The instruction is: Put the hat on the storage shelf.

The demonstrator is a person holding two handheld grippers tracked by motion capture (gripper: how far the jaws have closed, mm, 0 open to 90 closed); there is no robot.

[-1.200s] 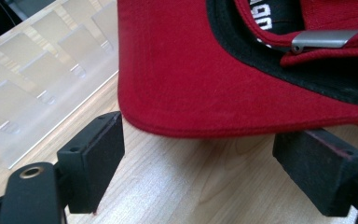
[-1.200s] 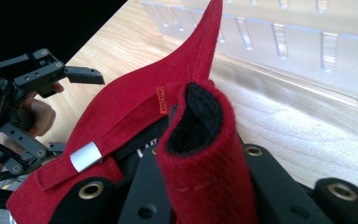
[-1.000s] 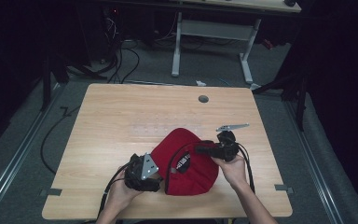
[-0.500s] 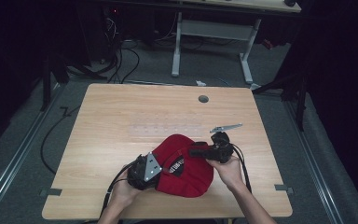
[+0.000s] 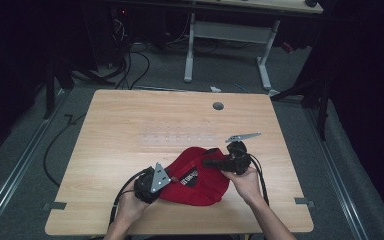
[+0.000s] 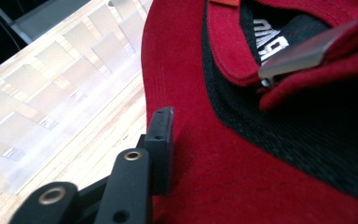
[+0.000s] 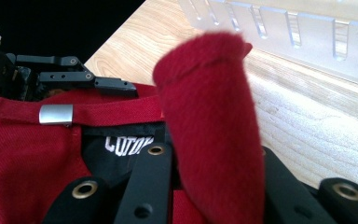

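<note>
- Left gripper [image 5: 172, 176] jaws have just been closing on the red cap [image 5: 200, 184], which has slid nearer the table's [image 5: 130, 125] front.
- Right gripper [image 7: 213, 196] clamps the brim.
- Left grip looks partial, perhaps; seat cloth deeper before pulling.

I can read white letters "COTO" on the black inner label [image 7: 123, 144] of my red fabric cap [image 7: 28, 158]; the rest is cut off.

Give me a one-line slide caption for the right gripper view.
Right gripper pinching a fold of the red cap above its metal strap buckle, left gripper at the far edge.
</note>
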